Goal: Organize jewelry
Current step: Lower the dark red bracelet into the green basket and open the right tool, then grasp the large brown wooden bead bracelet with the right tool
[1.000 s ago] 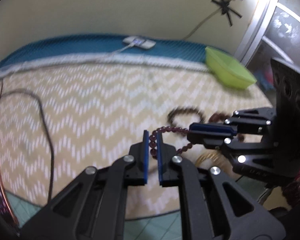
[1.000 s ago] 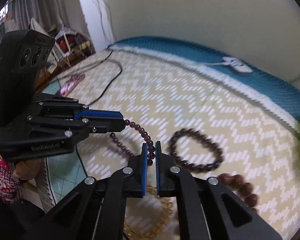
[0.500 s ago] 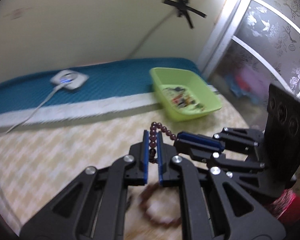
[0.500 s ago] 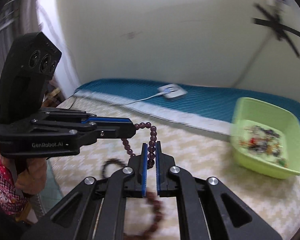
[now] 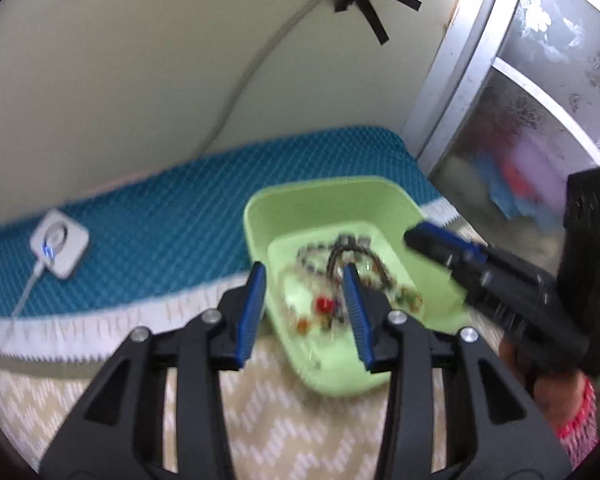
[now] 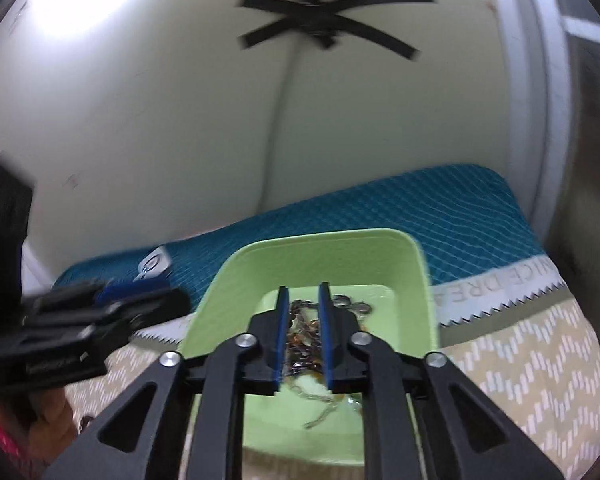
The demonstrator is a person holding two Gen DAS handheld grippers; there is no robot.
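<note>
Both grippers have swung across from the bare bedspread to the green tray [image 5: 332,216], and the dark bead bracelet they were carrying together a second ago is out of their jaws. My left gripper [image 5: 304,312] is opening, its blue pads apart with nothing between them, only the tray's contents showing through the gap. My right gripper [image 6: 304,336] also stands apart and empty, hanging right over the tray [image 6: 320,252]. I judge the bracelet has dropped into the jewelry [image 6: 304,344] piled just below and ahead of the right gripper, though blur keeps me from picking it out in the heap [image 5: 340,276]. So this piece looks delivered. Whatever jewelry is left on the bedspread [image 6: 540,360] lies behind both grippers, out of view; I cannot tell from here how much remains to fetch.
</note>
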